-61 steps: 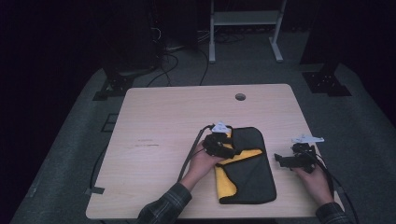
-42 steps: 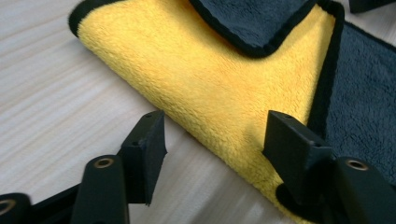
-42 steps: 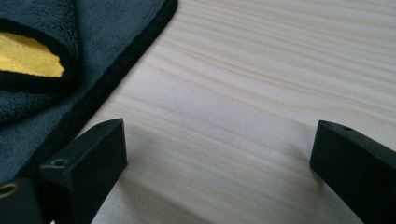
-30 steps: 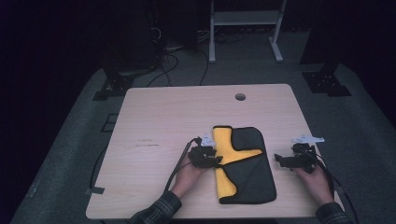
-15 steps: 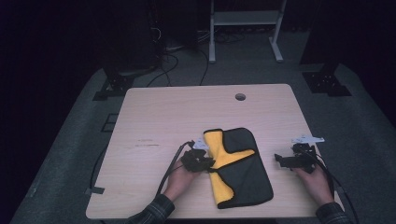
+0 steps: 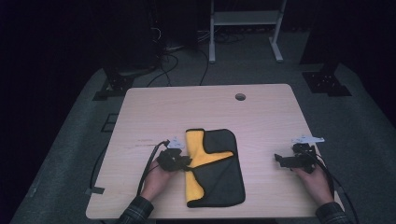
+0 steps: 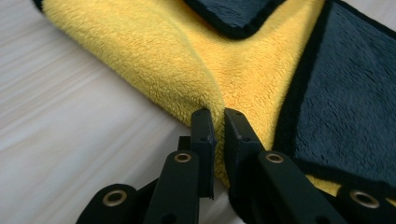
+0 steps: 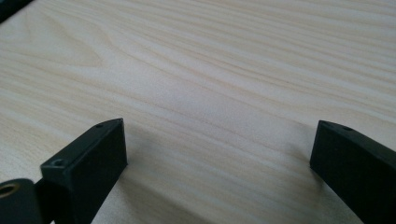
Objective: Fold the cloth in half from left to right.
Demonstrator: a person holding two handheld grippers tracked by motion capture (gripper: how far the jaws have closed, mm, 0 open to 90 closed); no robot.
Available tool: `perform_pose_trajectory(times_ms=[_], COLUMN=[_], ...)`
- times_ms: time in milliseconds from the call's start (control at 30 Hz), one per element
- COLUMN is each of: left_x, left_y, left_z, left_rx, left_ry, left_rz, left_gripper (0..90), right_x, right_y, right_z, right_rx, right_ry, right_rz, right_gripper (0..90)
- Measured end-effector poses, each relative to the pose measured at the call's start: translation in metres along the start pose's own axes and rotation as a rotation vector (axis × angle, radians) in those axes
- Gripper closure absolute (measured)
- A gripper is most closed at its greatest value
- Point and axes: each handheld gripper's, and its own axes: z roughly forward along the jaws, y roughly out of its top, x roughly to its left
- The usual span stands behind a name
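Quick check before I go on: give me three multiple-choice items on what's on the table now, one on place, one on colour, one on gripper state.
1. Where does the cloth lie?
A. By the table's hole
B. Near the front edge, between the two grippers
C. On the floor

2. Which colours does the cloth show?
A. Yellow and dark grey
B. Red and white
C. Plain blue

3. How does the left gripper stand?
A. Wide open above the cloth
B. Shut on bare wood
C. Shut on a yellow fold of the cloth

Answers: 1 B, the high view shows it between the grippers, with the right gripper off to its side. 2 A, both faces show. 3 C, the jaws pinch yellow pile.
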Motion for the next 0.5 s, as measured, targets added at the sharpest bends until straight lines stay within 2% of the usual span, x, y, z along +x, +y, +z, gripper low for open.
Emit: perform_pose_trajectory(times_ms=[133,200,233,267,333,400,500], left_x=[0.006,0.005,0.005,0.006,0.01,0.014,0.02], left_y=[-0.005,-0.005,-0.005,-0.005,-0.005,-0.007,-0.013], left_z=[-0.004,-0.005,-0.006,-0.008,-0.014,-0.023,-0.032], left_rx=[-0.01,-0.009,-0.015,-0.014,-0.03,-0.055,-0.081], left_ry=[0.0,0.016,0.033,0.034,0.03,0.049,0.053], left_rz=[-0.013,0.003,0.013,0.012,0.006,0.003,0.001], left_gripper=[81.8,78.9,72.9,60.0,48.3,39.4,29.3], right_x=[0.0,0.0,-0.001,-0.001,-0.001,-0.001,-0.001], right_y=[0.0,0.0,0.0,0.0,0.0,0.0,-0.001], right_z=[0.0,0.0,0.0,0.0,0.0,0.0,-0.001], right_rx=[0.0,0.0,0.001,0.001,0.0,0.0,0.0], right_ry=[0.001,0.003,0.007,0.008,0.008,0.007,0.008], right_rz=[-0.001,-0.003,-0.007,-0.009,-0.011,-0.011,-0.01], right_gripper=[2.8,2.8,2.8,2.8,2.8,2.8,2.8])
